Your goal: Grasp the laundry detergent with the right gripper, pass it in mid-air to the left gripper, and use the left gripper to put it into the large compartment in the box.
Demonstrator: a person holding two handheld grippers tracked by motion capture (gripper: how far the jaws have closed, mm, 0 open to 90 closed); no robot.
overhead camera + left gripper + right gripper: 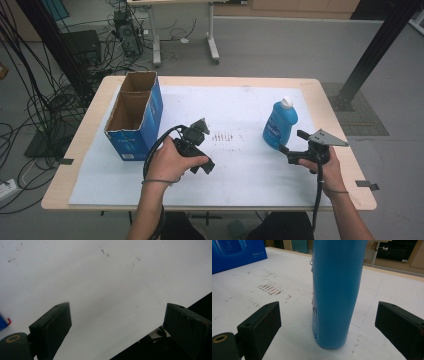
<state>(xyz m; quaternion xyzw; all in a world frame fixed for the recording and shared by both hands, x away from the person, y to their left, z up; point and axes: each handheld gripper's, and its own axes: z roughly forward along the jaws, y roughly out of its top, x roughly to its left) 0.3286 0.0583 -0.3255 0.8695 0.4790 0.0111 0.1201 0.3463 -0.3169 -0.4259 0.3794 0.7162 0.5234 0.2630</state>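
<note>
While both tongs gape, the bottle (335,290) (capped) stands upright; box (134,114) open, seemingly empty.

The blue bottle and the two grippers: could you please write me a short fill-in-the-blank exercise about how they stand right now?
1. The blue bottle stands upright and wears a ____ cap.
2. In the right gripper view, the bottle stands between the open jaws of the ____ gripper.
3. The left gripper has its jaws open over the ____ sheet with nothing between them.
4. The blue cardboard box stands with its top ____.

Missing words: white; right; white; open
</note>
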